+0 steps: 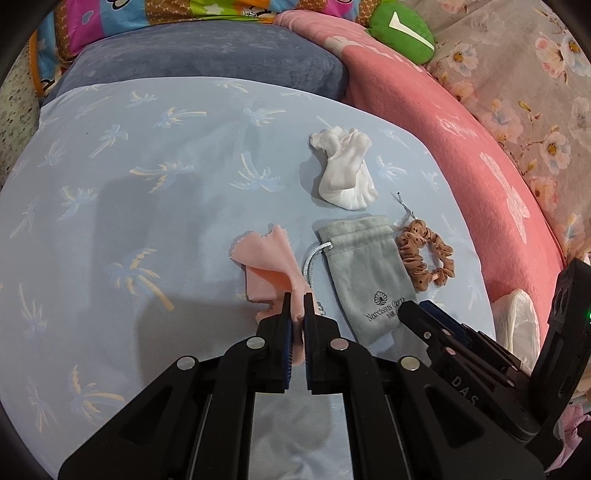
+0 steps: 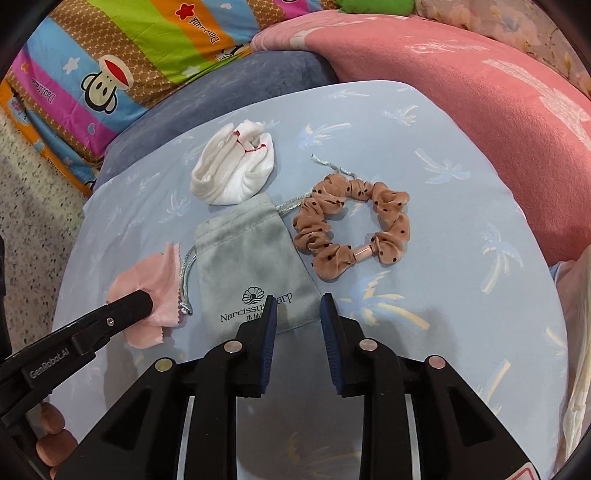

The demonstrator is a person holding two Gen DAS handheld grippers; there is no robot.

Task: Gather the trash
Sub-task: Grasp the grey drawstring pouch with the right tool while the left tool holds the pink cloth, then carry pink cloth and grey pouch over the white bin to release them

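Clamped on the pink cloth, your left gripper has one piece; your right gripper hangs parted over the grey pouch, gripping nothing; white wad and scrunchie likely remain.

Grey pillow, pink blanket — perhaps a green plush toy.

Pouch: grey velvety cloth, matt, short nap; cord of shiny silver braid. Scrunchie at 1 o'clock of pouch: thin tan fabric, gathered, dark dots, one glossy metallic sleeve. Pink cloth at 9 o'clock: soft, matt, pinked edge. White sock at 11 o'clock: ribbed knit. Sheet: smooth printed cloth. Gripper bodies: matt black plastic; pads ridged, blue.
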